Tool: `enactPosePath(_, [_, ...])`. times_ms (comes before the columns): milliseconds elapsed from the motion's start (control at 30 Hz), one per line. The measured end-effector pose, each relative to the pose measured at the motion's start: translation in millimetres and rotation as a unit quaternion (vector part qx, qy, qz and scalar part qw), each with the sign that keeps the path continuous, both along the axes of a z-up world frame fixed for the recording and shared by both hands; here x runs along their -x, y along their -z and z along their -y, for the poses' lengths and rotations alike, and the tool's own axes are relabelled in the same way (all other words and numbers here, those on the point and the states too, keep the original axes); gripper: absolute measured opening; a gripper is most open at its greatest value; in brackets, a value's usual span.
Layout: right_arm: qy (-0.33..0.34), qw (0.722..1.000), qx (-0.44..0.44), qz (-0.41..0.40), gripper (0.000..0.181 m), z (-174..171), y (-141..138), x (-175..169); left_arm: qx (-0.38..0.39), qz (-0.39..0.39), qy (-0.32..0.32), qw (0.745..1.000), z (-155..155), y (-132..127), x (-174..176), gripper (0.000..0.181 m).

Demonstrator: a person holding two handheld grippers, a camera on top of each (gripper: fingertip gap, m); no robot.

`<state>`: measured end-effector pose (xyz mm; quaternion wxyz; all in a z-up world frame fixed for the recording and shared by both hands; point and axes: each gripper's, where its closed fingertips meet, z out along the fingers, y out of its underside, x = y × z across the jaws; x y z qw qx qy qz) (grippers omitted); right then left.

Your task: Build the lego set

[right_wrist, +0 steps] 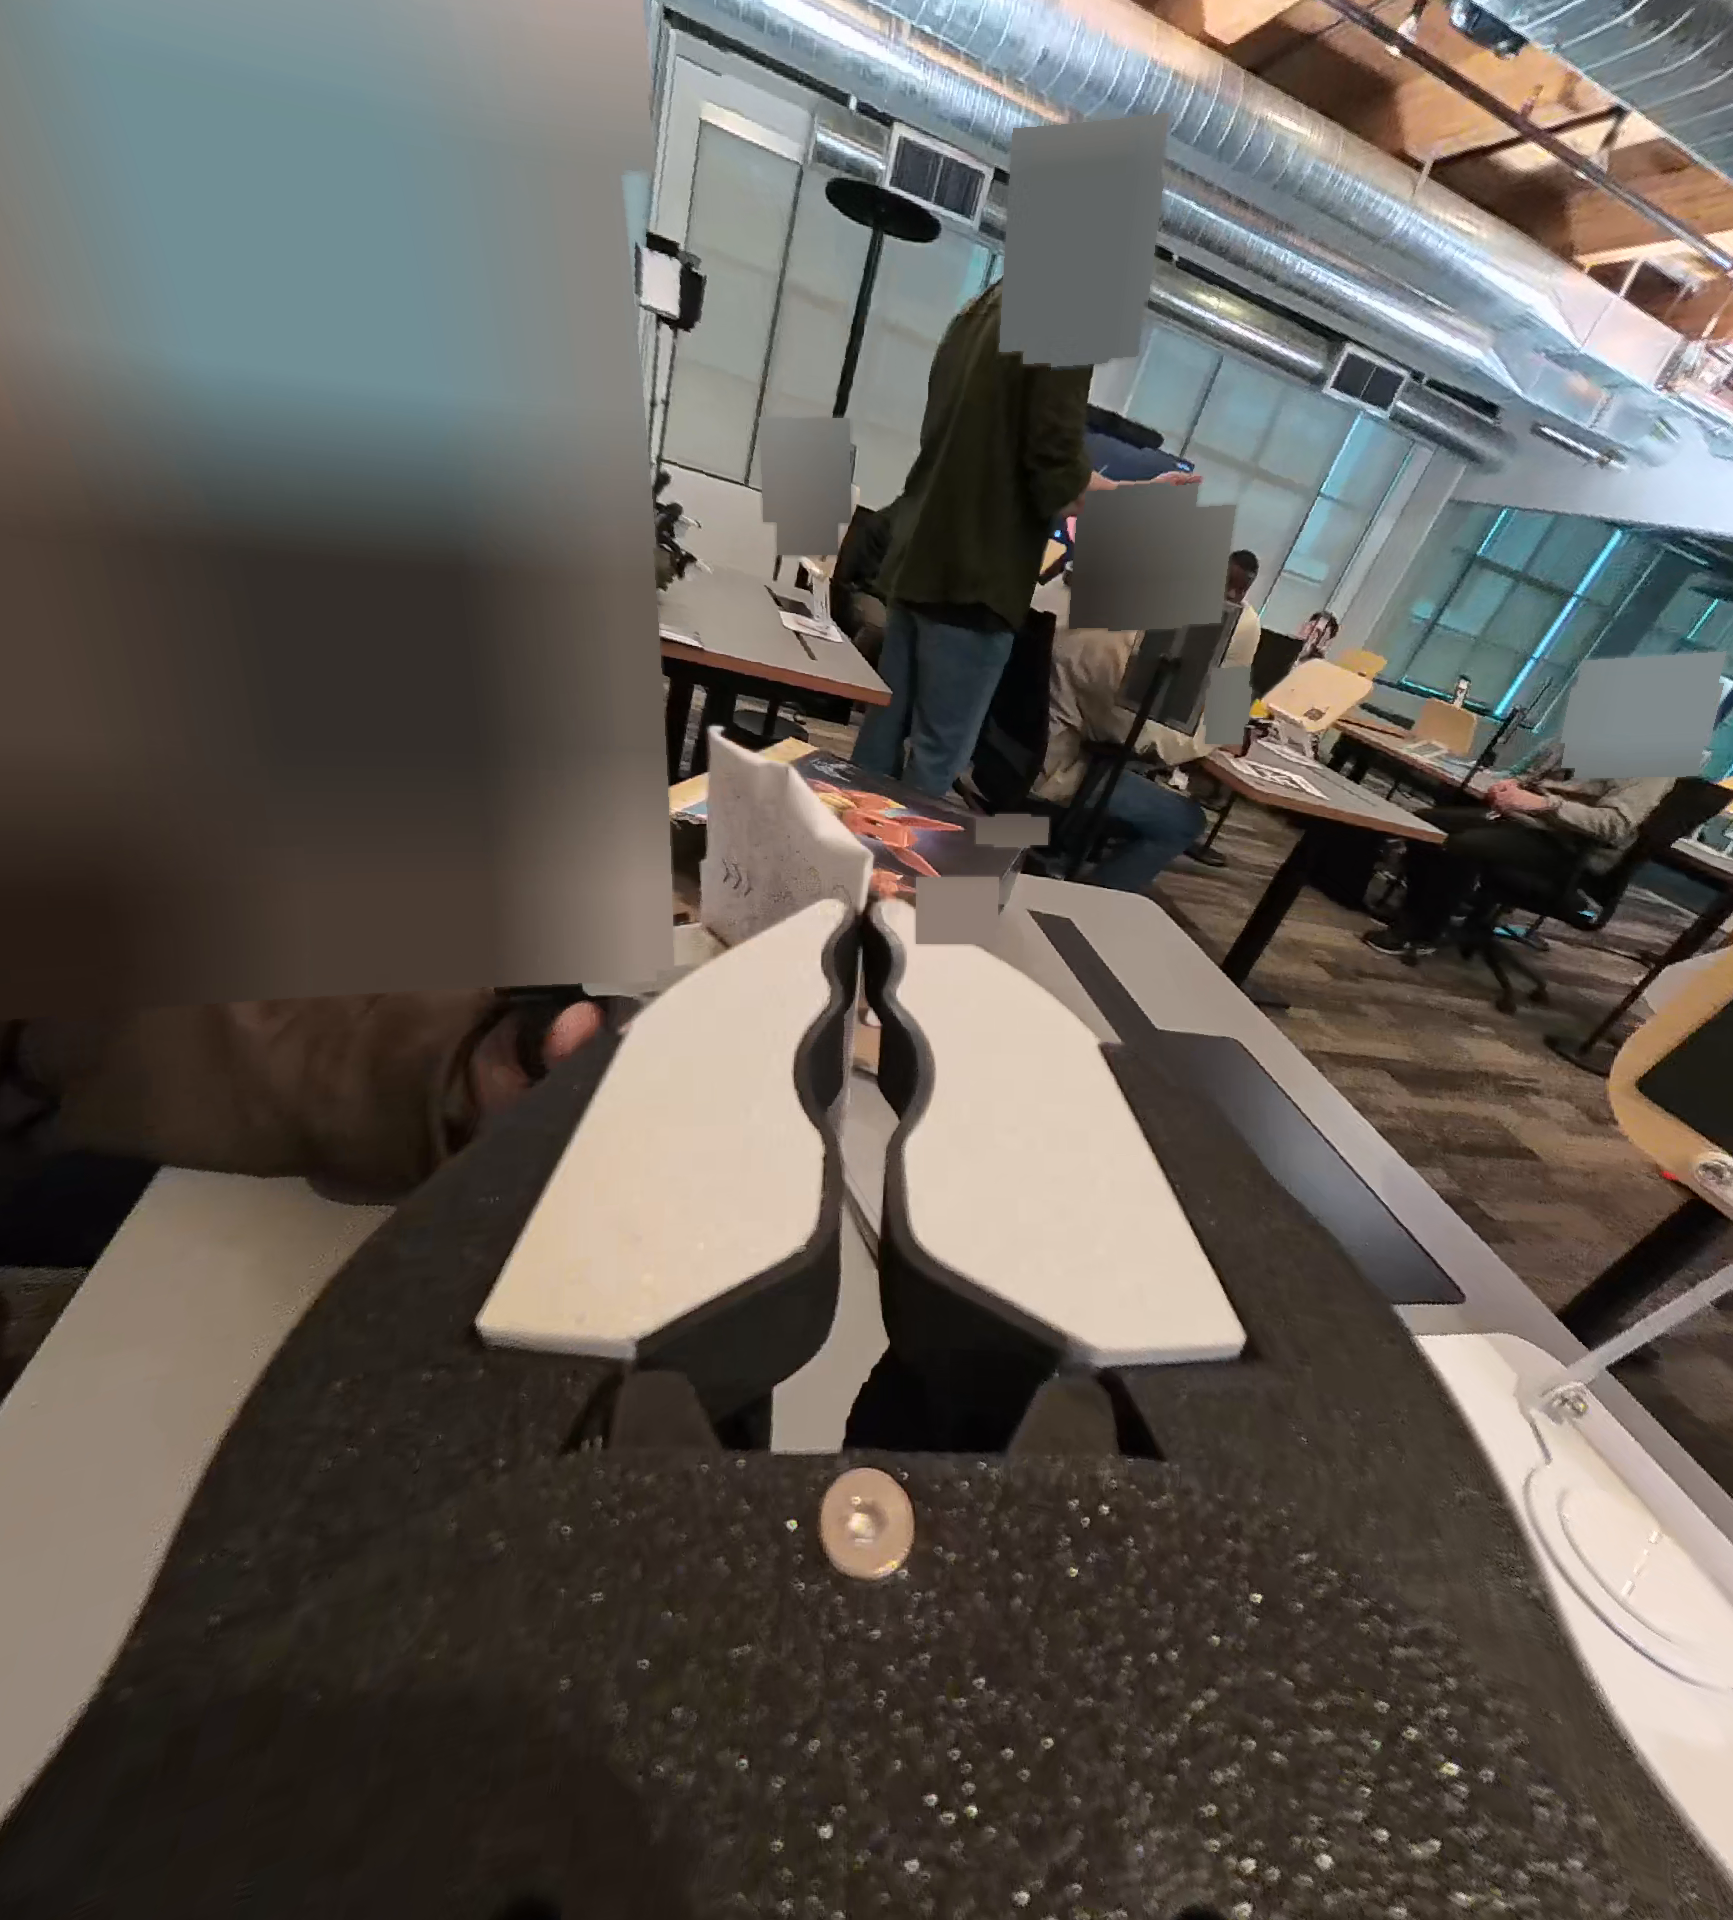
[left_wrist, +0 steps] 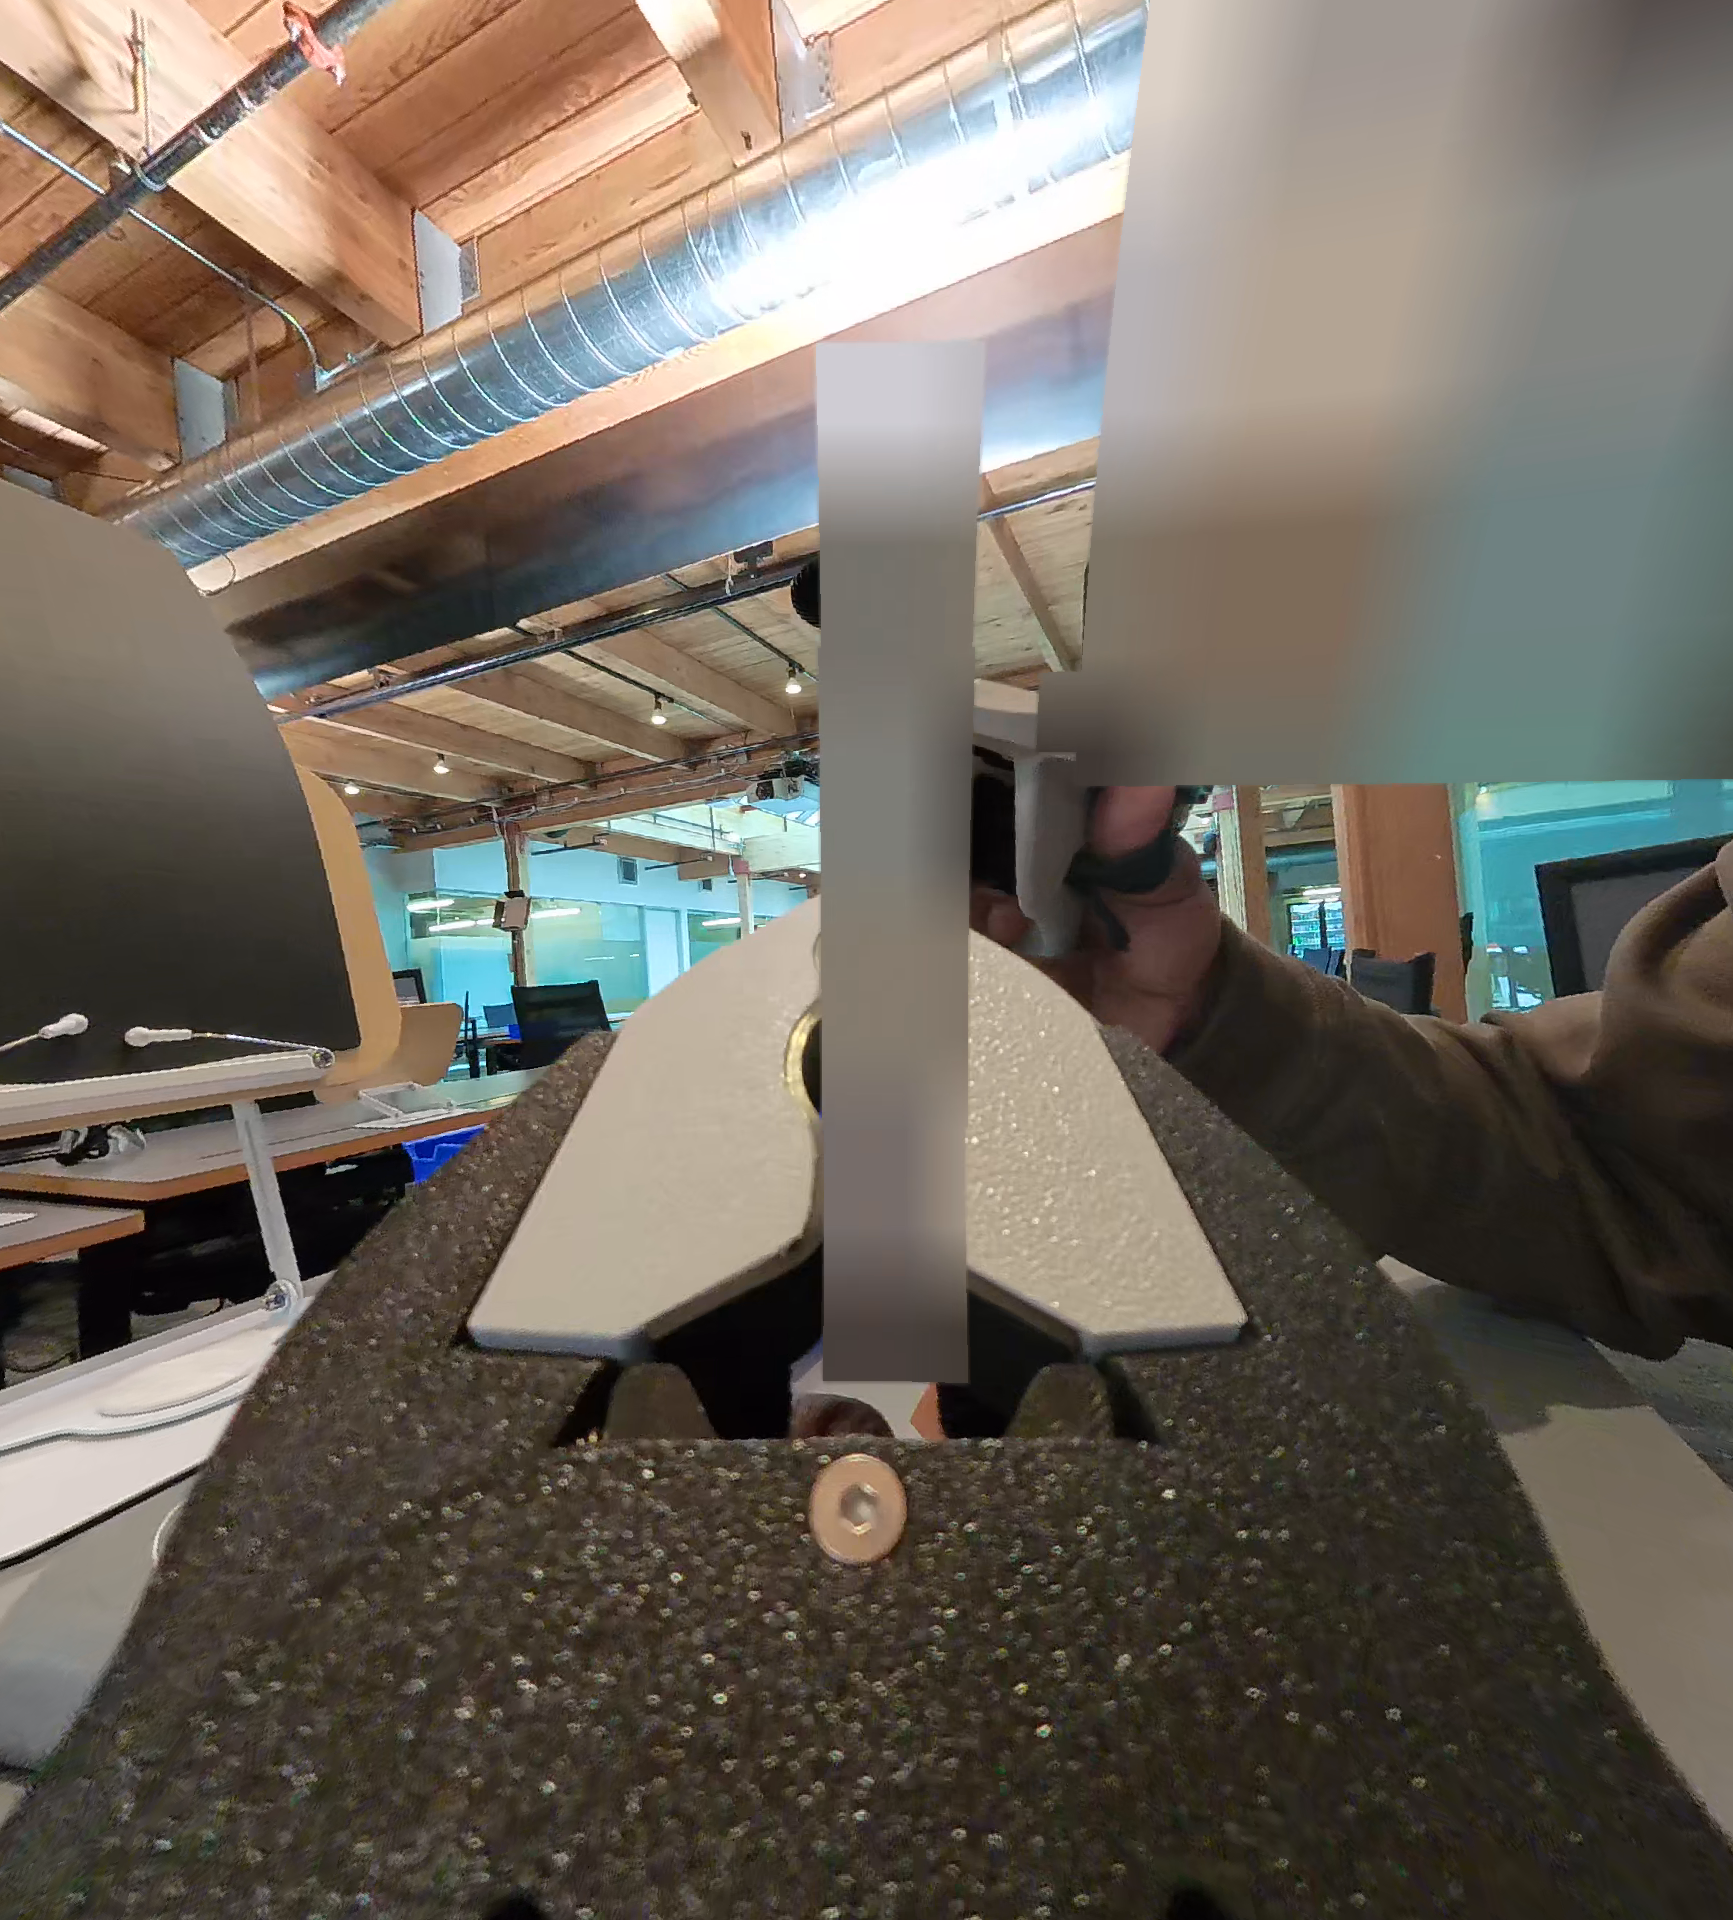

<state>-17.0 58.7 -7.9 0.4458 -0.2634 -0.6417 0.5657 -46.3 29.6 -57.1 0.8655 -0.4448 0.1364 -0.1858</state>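
Lego bag (right_wrist: 774, 852), white paper, stands upright, pinched in right claw (right_wrist: 867, 920).

Open-plan office: desks (right_wrist: 1329, 800), monitors (left_wrist: 1610, 914)

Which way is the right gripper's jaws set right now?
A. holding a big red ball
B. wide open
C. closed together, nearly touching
C: in the right wrist view the right gripper has its two pale fingers drawn together, with only a thin wavy gap between them.
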Motion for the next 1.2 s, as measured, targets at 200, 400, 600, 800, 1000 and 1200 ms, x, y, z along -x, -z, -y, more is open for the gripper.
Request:
enactPosePath(200, [0.027,1.0,-0.004,-0.005,0.0,-4.9,-1.7,7.6,0.004,-0.004,0.007,1.0,-0.2,1.2,-1.2,0.003])
enactPosePath(400, [0.049,0.999,0.004,-0.009,0.0,-6.5,-2.0,14.4,0.025,0.018,0.034,0.999,-4.5,6.3,-0.2,0.011])
enactPosePath(600, [0.069,0.998,0.001,-0.008,0.0,-12.7,0.1,15.8,0.037,0.017,0.029,0.999,-5.7,5.0,3.2,0.025])
enactPosePath(800, [0.068,0.996,-0.048,0.01,0.0,-8.9,13.7,18.4,0.046,0.012,-0.02,0.999,-4.1,-2.9,23.7,0.026])
enactPosePath(1000, [0.064,0.995,-0.07,0.017,0.0,-6.9,19.5,18.9,0.046,-0.007,-0.03,0.998,-3.5,-3.1,21.3,0.015])
enactPosePath(1200, [0.062,0.996,-0.066,0.022,0.0,-4.8,23.3,19.0,0.025,-0.078,-0.096,0.992,3.1,-8.0,17.3,0.0])
